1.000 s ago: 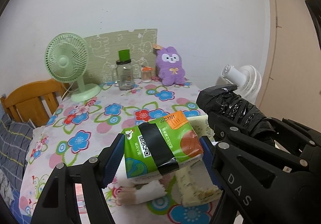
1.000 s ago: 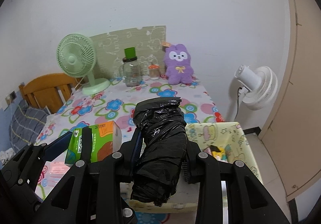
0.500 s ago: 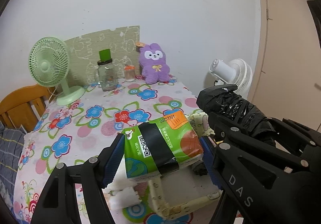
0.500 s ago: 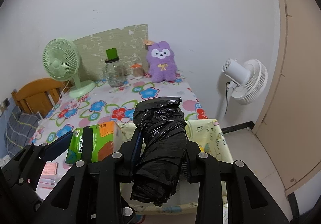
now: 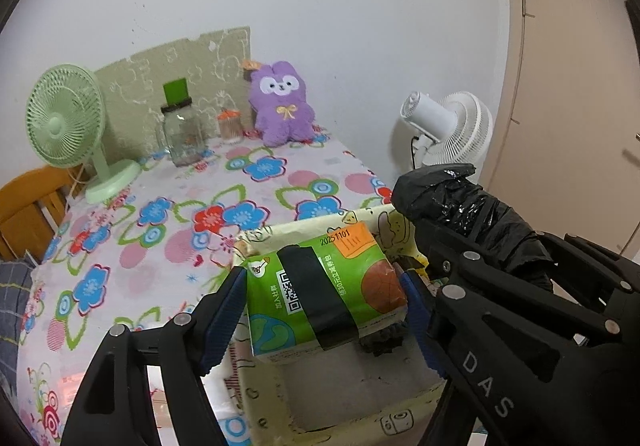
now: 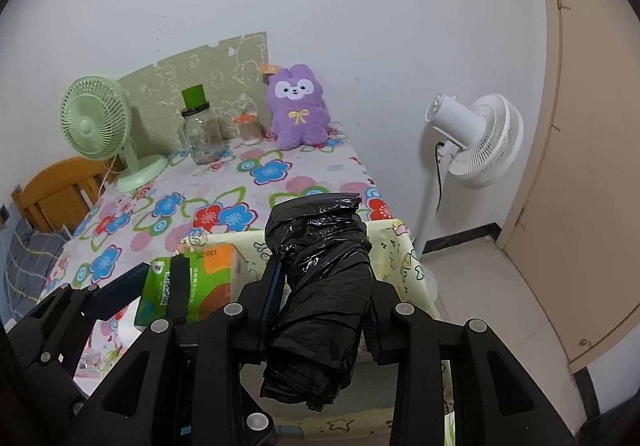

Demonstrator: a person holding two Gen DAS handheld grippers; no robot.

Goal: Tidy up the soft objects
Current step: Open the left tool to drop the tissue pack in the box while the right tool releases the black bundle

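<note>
Left wrist view: the left claw [image 5: 324, 300] grips a green tissue pack [image 5: 320, 286] over the yellow fabric bin [image 5: 348, 412]; lowering and releasing seems next.

Right wrist view: the right claw [image 6: 320, 310] clamps a black plastic bundle [image 6: 320, 286] above the same bin, whose floor is hidden.

**Pack and bundle above the bin**

The tissue pack [image 5: 324, 298] is green with an orange corner patch and a band of black tape across its QR code — it hangs tilted between blue fingers, over the open bin [image 5: 360, 410]. The black bundle [image 6: 320, 286], crinkled plastic wound into a fat roll, stands nearly upright just right of the pack — above the same pale yellow, cartoon-printed bin.
</note>
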